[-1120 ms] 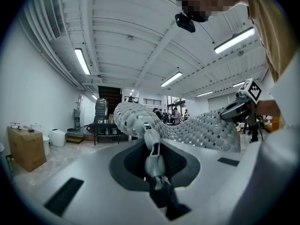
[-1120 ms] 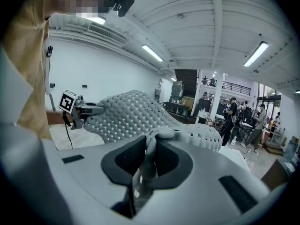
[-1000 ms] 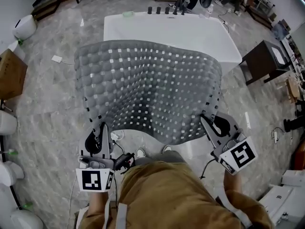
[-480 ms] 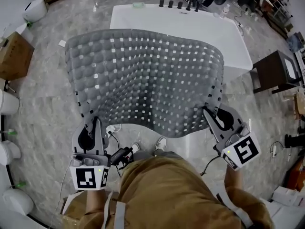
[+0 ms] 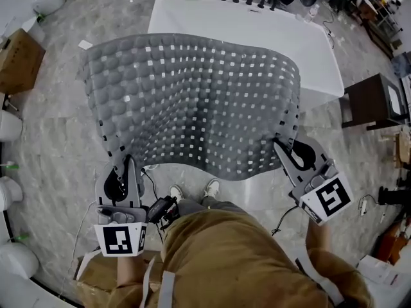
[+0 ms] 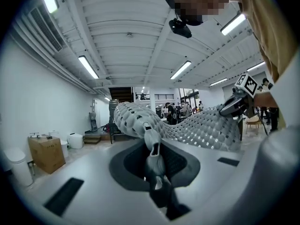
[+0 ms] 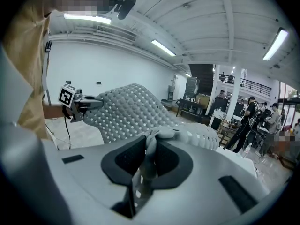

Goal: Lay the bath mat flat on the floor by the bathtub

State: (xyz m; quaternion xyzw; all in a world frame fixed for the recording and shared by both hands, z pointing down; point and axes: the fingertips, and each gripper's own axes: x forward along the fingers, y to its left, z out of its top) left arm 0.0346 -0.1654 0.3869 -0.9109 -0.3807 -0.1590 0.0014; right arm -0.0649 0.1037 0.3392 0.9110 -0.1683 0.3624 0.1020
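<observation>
Grey perforated rubber bath mat (image 5: 192,101) held aloft.
Pinched at 7 o'clock by the left gripper (image 5: 126,171), at 4 o'clock by the right gripper (image 5: 284,149).

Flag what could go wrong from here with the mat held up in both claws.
1. The left claw and right claw each pinch only a thin bit at the near edge of the bath mat; a corner might slip free.
2. In the head view the mat's far edge overlaps the bathtub; lowered as is, it may drape on the tub, not the floor.
</observation>
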